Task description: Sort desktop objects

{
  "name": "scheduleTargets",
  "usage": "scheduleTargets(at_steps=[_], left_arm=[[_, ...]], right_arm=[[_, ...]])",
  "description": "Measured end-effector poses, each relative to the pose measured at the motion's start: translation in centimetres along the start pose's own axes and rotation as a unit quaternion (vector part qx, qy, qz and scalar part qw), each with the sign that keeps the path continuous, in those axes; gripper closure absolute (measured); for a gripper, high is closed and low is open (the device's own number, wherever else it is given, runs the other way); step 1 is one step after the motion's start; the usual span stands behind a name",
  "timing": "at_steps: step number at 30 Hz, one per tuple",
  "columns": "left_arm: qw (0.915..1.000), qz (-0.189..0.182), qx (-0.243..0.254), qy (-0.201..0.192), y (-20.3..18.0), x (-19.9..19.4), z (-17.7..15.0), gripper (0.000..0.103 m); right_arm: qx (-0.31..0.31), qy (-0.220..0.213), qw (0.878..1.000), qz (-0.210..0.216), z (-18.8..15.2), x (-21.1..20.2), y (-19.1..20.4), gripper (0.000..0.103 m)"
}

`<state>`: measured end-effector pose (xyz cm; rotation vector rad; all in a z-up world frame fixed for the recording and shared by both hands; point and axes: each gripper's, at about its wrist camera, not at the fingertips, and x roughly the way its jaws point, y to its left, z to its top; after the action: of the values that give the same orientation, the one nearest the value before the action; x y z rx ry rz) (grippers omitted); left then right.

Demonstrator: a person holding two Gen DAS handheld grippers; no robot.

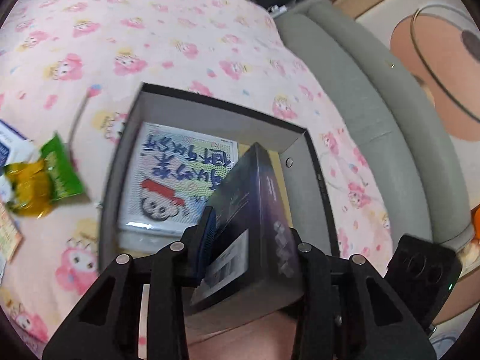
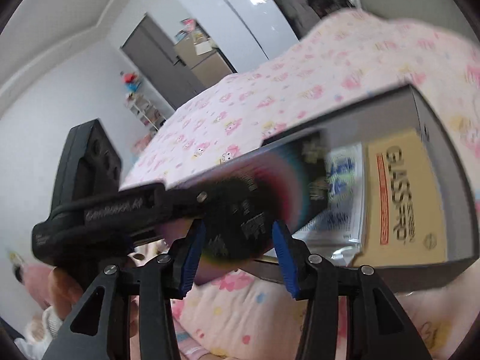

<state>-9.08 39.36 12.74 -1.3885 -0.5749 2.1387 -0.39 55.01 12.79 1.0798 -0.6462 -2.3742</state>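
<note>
Currently both the left gripper (image 1: pixel 250 240) and the right gripper (image 2: pixel 238 255) pinch one dark box (image 1: pixel 255 225), tilted over the open grey tray (image 1: pixel 297 141). Uneven grip or twist may drop it onto the printed sheet (image 1: pixel 177 177).

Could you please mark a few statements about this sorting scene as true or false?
1. The left gripper grips a dark box. True.
2. The grey storage box is empty. False: it holds an illustrated packet and a tan box.
3. The green snack packet lies inside the grey storage box. False: it lies outside it on the bedsheet, beside a yellow packet.
4. The bedsheet has a pink cartoon print. True.
</note>
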Motion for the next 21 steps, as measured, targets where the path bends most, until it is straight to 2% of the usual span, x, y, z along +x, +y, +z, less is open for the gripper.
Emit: scheduleTargets(at_steps=[4,7,10,15,17,21], left_arm=[[0.9999,0.008,-0.002,0.011,0.1,1.8,-0.3,0.069],[0.9994,0.018,-0.022,0.021,1.2,2.3,-0.5,0.069],[0.9964,0.025,-0.079,0.017,3.8,2.3,-0.9,0.069],[0.9855,0.008,-0.169,-0.003,6.6,1.6,-1.4,0.070],[0.9830,-0.001,-0.184,0.002,5.9,2.5,-1.4,0.071],[0.9827,-0.022,-0.179,0.039,3.3,5.5,-0.9,0.074]], right_arm=[[0.001,0.013,0.999,-0.035,-0.6,1.2,-1.3,0.060],[0.002,0.016,0.999,-0.048,-0.7,1.6,-1.5,0.061],[-0.001,0.015,0.999,-0.049,-0.8,1.6,-1.3,0.061],[0.001,0.007,0.998,-0.059,-0.8,1.3,-1.3,0.061],[0.001,0.005,0.997,-0.073,-0.6,0.9,-1.3,0.061],[-0.016,-0.008,0.990,-0.140,0.7,-0.6,-0.5,0.061]])
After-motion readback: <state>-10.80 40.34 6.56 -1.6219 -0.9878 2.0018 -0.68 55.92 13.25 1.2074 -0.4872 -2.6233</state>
